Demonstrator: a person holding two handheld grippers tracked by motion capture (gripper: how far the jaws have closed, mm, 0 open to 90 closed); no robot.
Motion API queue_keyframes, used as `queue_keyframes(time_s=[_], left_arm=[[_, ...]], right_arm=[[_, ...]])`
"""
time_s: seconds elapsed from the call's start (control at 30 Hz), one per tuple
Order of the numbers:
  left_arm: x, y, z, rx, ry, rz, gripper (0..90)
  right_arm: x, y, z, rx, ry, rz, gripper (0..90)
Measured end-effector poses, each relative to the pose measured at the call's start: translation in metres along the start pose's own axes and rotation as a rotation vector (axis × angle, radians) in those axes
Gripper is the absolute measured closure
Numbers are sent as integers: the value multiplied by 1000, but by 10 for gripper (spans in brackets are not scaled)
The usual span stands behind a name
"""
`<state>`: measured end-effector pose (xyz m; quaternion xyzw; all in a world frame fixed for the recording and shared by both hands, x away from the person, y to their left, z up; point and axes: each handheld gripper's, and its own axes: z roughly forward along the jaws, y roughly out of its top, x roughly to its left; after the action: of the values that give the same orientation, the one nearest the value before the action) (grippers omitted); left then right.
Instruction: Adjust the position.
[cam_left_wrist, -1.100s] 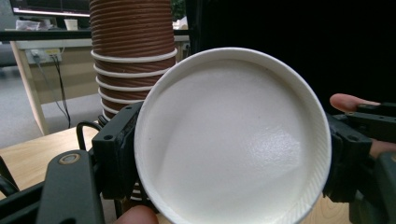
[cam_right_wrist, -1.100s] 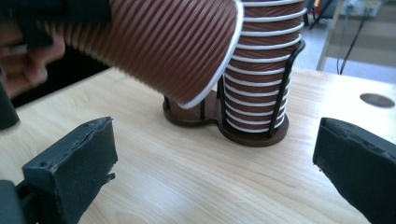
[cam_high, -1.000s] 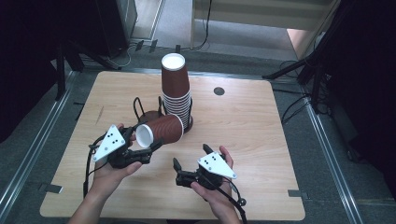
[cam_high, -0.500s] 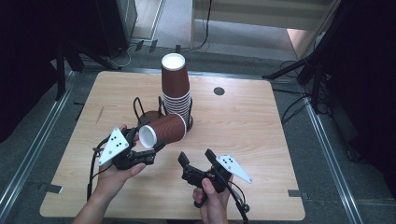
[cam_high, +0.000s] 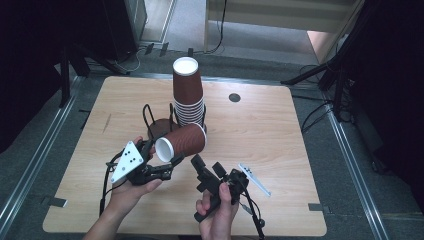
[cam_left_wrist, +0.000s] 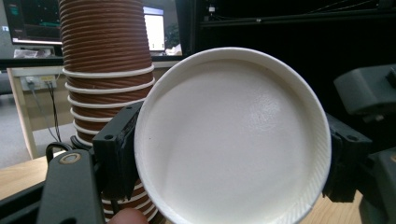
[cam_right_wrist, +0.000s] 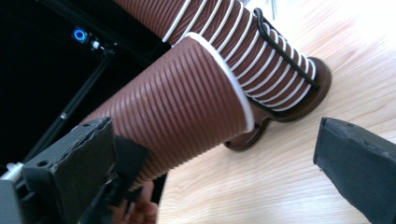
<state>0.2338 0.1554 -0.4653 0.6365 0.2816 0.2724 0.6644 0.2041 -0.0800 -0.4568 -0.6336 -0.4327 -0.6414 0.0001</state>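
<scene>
A brown ribbed paper cup (cam_high: 185, 141) lies on its side in the air, its white base (cam_left_wrist: 233, 140) facing my left gripper (cam_high: 163, 155). That gripper is shut on the cup's narrow end, one jaw on each side of the base. The cup's wide rim (cam_right_wrist: 233, 84) points toward a tall stack of upside-down cups (cam_high: 188, 97) standing in a black wire holder (cam_right_wrist: 299, 105). Just right of the held cup, my right gripper (cam_high: 209, 167) is rolled onto its side. It is open, with the cup's body (cam_right_wrist: 187, 102) ahead of it between the spread jaws, untouched.
The holder has a second, empty ring (cam_high: 157, 122) left of the stack. A small dark round hole (cam_high: 234, 97) marks the wooden table (cam_high: 290, 150) at the back right. Black stand legs (cam_high: 325, 80) rise beyond the table's far corners.
My right gripper has rolled onto its side and moved up toward the held cup. The left gripper with the cup has shifted slightly right.
</scene>
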Motion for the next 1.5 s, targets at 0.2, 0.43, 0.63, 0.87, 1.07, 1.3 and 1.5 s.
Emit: queue_keyframes(time_s=[0.2, 0.43, 0.63, 0.87, 1.07, 1.3, 1.5], left_arm=[[-3, -3, 2, -30, 4, -6, 236], [-7, -6, 5, -41, 2, -3, 236], [-10, -7, 6, -53, -3, 3, 236], [-12, -9, 7, -69, -5, 10, 237], [-14, -10, 8, -68, -9, 22, 237], [-17, -12, 9, -72, -21, 34, 237], [-20, -13, 11, -69, -36, 37, 239]], right_arm=[[0, 2, 4, -9, -15, 70, 0], [1, 6, 7, -12, -1, 167, 0], [1, 7, 11, -11, 3, 229, 0], [1, 8, 15, 10, 14, 357, 0], [2, 11, 19, 27, 42, 488, 0], [-1, 15, 25, 62, 58, 616, 0], [-3, 15, 29, 71, 46, 644, 0]])
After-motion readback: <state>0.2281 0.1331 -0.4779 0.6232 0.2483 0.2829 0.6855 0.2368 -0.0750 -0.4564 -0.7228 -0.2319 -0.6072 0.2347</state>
